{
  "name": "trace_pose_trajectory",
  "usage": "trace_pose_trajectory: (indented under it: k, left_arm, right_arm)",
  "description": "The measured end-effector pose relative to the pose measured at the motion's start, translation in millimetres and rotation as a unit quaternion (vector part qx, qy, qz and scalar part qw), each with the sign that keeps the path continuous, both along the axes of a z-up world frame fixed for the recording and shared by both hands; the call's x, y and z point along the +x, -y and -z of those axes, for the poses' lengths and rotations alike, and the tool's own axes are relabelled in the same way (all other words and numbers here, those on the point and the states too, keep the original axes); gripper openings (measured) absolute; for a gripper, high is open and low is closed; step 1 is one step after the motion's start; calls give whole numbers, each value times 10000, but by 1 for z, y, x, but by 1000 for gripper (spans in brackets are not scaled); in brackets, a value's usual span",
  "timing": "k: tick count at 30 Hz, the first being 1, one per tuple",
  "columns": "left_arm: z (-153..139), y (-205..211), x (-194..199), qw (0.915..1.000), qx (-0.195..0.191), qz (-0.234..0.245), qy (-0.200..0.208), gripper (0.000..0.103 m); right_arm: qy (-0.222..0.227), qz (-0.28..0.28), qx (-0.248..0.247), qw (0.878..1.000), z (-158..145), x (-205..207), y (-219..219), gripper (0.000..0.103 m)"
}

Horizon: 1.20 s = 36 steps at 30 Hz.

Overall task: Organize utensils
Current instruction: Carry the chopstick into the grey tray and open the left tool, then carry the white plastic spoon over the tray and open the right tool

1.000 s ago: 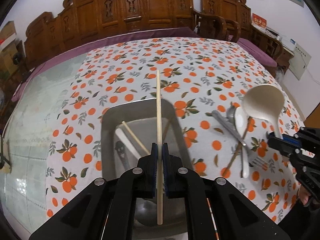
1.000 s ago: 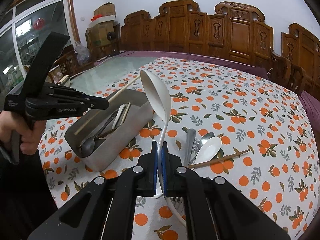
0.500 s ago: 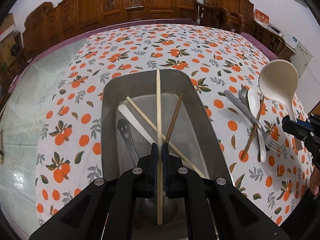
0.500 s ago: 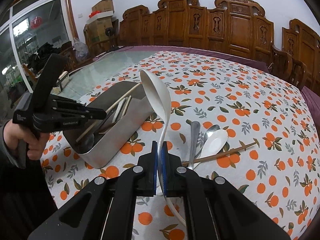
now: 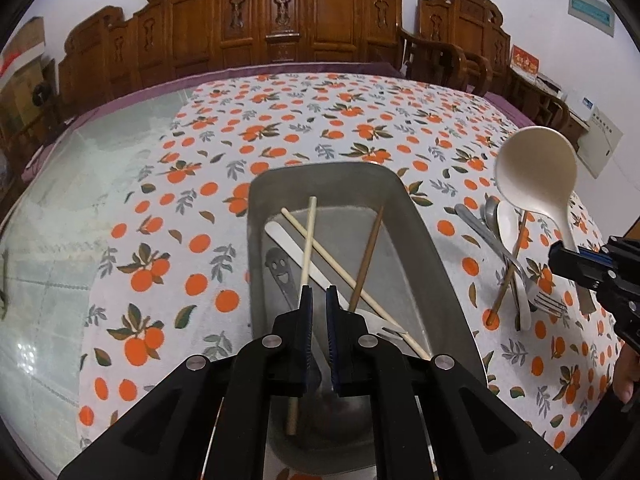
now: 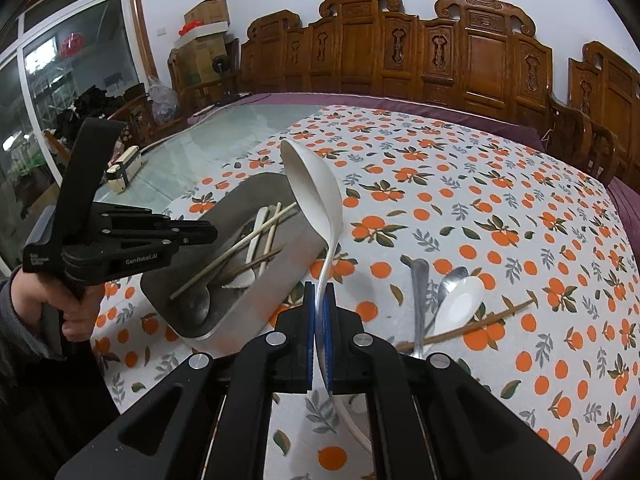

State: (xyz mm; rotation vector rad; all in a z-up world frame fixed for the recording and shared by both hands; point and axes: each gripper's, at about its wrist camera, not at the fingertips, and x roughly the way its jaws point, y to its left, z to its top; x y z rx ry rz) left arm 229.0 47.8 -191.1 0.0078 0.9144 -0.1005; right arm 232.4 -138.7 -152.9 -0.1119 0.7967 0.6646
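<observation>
right now the left gripper point(image 5: 316, 294) hangs over the near half of the metal tray point(image 5: 430, 248), its blue-padded fingers point(image 5: 306, 320) spread a little with bare space between them. a pale chopstick point(image 5: 306, 248) lies loose just under the left finger, running from the tray's near end toward its far wall, not pinched. inside the tray it crosses a second pale chopstick point(image 5: 340, 264); a dark brown chopstick point(image 5: 368, 256) leans along the right side, and a white flat handle point(image 5: 288, 240) and a steel spoon with a smiley cutout point(image 5: 280, 272) lie on the floor. the tray's rounded rim stands well above the orange-print tablecloth point(image 5: 200, 184), which ends at the left on bare glass tabletop point(image 5: 80, 184).

the right gripper point(image 6: 318, 312) is pressed together on the stem of a white ladle point(image 6: 316, 196), holding it upright in the air with the bowl at the top, above the tray's right rim point(image 6: 240, 312) as seen from the right wrist view. between tray and the remaining pile there is an open strip of cloth. that pile sits on the cloth to the tray's right: a white soup spoon point(image 6: 460, 304), a steel spoon point(image 6: 452, 280), a steel handle point(image 6: 418, 300), and a brown chopstick point(image 6: 480, 320) crossing under them, all touching or overlapping. carved wooden chairs point(image 6: 440, 60) line the far edge of the table.
</observation>
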Motion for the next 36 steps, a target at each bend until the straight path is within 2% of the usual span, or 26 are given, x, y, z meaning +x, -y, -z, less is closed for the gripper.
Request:
trace_pose_trajectory:
  k: [5,13,15,16,19,23,27,36]
  left_arm:
    - [-6,-8,-2,9999,-30,-41,102,15]
    - [-14,-26,-5,9995,-50,-209,247,16]
    - [-15,-31,-4,9992,-79,-293,258,25]
    - [-16,-33,-4,9991,-94,-324,263,26]
    - [-17,-40,-4,9987,-103,-415,285,27]
    - [-20,-49,-4,9979,-65,-545,349,39]
    - [-21,-56,-5,9970,-39,-664,397,43]
    - [-26,-64,-5,9959,-59,-766,473,44]
  right_arm:
    - [-83,25,201,9998,-5,8,-16,5]
    - [-213,1,538,9983,-15,19,-48,5]
    - [-275,13,617,9977,-15,22,-54,5]
    - [-296,22,641,9975,-15,23,-57,5]
    - [-394,43,704,9967,-11,27,-69,5]
    - [-483,51,700,9964,-4,32,-84,5]
    - [-567,85,597,9966,8,35,-97,5]
    - [-782,163,445,9958,33,40,-113,6]
